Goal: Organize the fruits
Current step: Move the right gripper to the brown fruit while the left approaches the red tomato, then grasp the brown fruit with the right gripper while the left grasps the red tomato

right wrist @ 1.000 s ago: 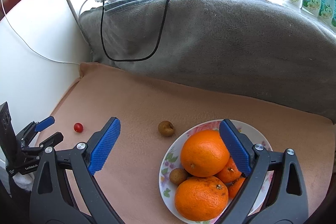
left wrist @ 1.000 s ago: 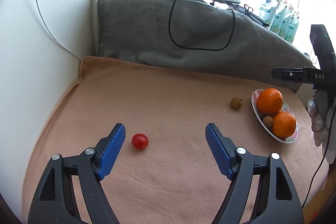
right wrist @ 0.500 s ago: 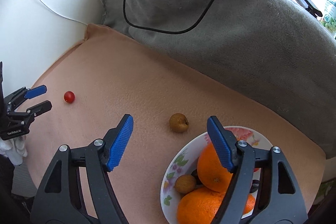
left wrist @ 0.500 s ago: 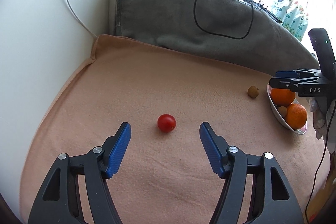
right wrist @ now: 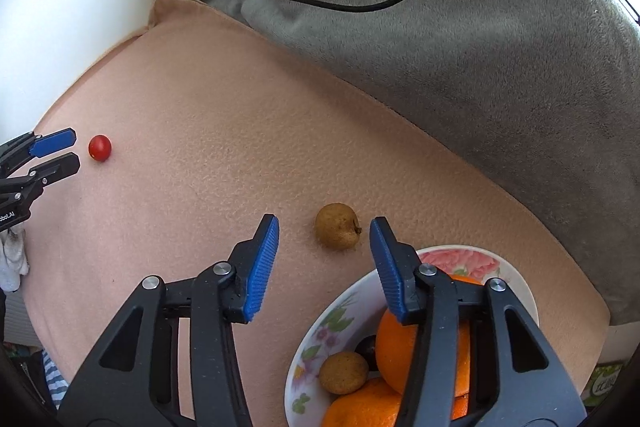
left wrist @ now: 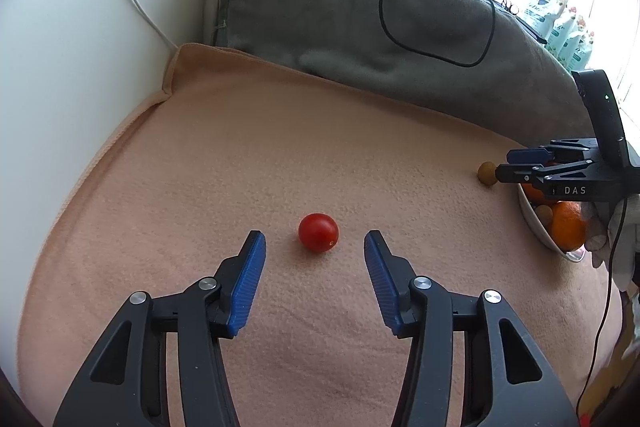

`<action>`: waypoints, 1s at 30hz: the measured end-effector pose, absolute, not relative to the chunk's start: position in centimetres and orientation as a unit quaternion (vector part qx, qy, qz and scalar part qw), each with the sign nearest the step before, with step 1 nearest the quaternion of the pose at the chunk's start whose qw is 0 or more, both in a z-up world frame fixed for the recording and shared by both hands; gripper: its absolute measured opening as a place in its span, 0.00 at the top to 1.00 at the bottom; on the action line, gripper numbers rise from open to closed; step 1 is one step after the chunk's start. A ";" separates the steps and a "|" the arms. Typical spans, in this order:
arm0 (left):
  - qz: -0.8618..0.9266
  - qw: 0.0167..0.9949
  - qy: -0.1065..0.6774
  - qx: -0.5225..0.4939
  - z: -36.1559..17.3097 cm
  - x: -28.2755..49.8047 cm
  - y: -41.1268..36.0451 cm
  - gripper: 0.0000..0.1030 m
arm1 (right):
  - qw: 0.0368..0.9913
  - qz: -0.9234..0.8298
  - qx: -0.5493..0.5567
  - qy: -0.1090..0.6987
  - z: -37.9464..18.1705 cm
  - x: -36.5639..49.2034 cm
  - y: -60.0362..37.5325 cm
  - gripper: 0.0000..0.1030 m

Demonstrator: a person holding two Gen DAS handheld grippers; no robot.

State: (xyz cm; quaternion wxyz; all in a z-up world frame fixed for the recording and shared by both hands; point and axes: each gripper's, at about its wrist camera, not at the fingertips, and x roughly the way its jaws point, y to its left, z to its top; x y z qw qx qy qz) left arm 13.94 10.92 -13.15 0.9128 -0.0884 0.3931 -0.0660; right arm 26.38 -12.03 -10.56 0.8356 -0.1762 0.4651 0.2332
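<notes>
A red cherry tomato (left wrist: pixel 318 237) lies on the peach blanket (left wrist: pixel 280 155), just ahead of and between the fingertips of my open left gripper (left wrist: pixel 315 241). A small brown longan (right wrist: pixel 336 225) lies on the blanket just left of the floral plate (right wrist: pixel 472 259), between the tips of my open right gripper (right wrist: pixel 323 227). The plate holds oranges (right wrist: pixel 404 347) and another longan (right wrist: pixel 343 372). In the left wrist view the right gripper (left wrist: pixel 516 165) sits beside the longan (left wrist: pixel 487 173). In the right wrist view the left gripper (right wrist: pixel 60 151) is beside the tomato (right wrist: pixel 99 147).
A grey cushion (left wrist: pixel 380 27) with a black cable (left wrist: pixel 440 55) runs along the back of the blanket. A white wall (left wrist: pixel 80 47) bounds the left side. Bottles (left wrist: pixel 560 27) stand on the windowsill at far right.
Both grippers moved forward and down. The left one now has the tomato centred between its tips; the right one has come over the loose longan. Both jaws have narrowed somewhat.
</notes>
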 end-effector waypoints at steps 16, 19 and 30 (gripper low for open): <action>-0.069 0.909 0.402 -0.081 -14.3 14.7 10.6 0.56 | 0.809 0.227 -0.225 0.493 -12.2 27.9 -9.6 0.58; -0.069 0.908 0.405 -0.079 -14.4 14.9 10.3 0.56 | 0.805 0.219 -0.235 0.498 -12.5 28.5 -9.1 0.58; -0.064 0.902 0.420 -0.080 -15.2 15.7 10.2 0.61 | 0.803 0.194 -0.238 0.511 -13.4 29.6 -8.1 0.65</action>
